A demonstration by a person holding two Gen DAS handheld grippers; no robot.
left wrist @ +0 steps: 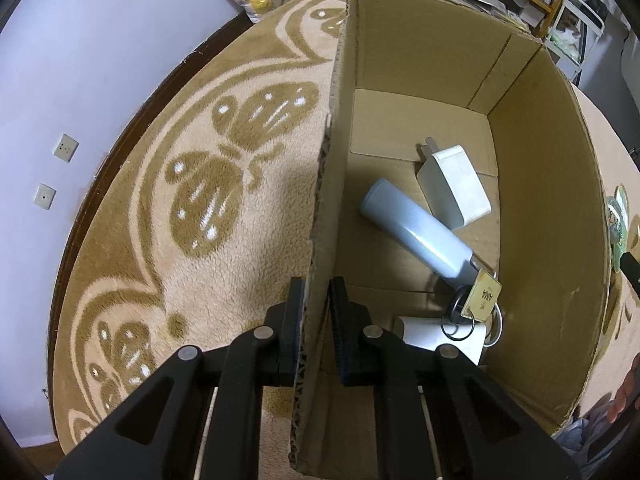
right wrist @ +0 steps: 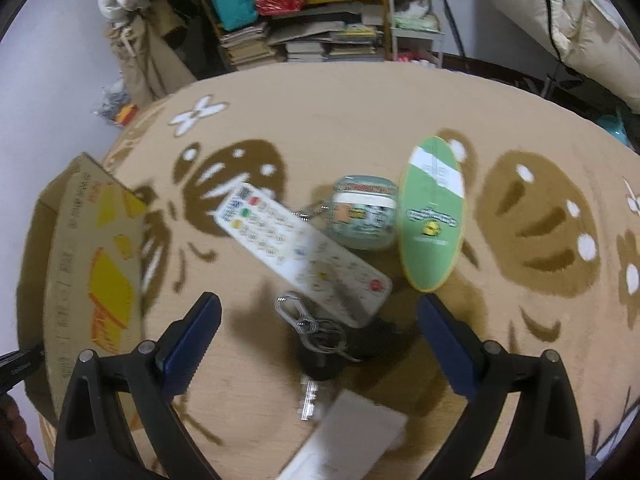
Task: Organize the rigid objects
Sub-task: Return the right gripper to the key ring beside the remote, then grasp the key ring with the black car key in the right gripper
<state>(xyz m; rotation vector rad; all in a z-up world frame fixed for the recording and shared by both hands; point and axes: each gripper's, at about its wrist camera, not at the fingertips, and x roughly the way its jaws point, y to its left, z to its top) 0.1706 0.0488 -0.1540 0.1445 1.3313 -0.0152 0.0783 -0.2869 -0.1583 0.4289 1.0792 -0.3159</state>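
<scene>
Your left gripper [left wrist: 316, 300] is clamped on the near wall of the open cardboard box [left wrist: 552, 208], one pad on each side of the raw edge. Inside, near to far toward one o'clock, lie a white block [left wrist: 436, 338], a key ring with a yellow tag [left wrist: 482, 296], a pale blue cylinder [left wrist: 416, 232] and a white plug adapter [left wrist: 454, 186]. Your right gripper [right wrist: 320, 320] stands wide apart, holding nothing, above a black key with rings [right wrist: 316, 340] on the butterfly rug [right wrist: 400, 100]. Beyond it at twelve lies a white remote [right wrist: 300, 252]; at one o'clock a small clear case [right wrist: 362, 212] and a green oval board [right wrist: 434, 216].
</scene>
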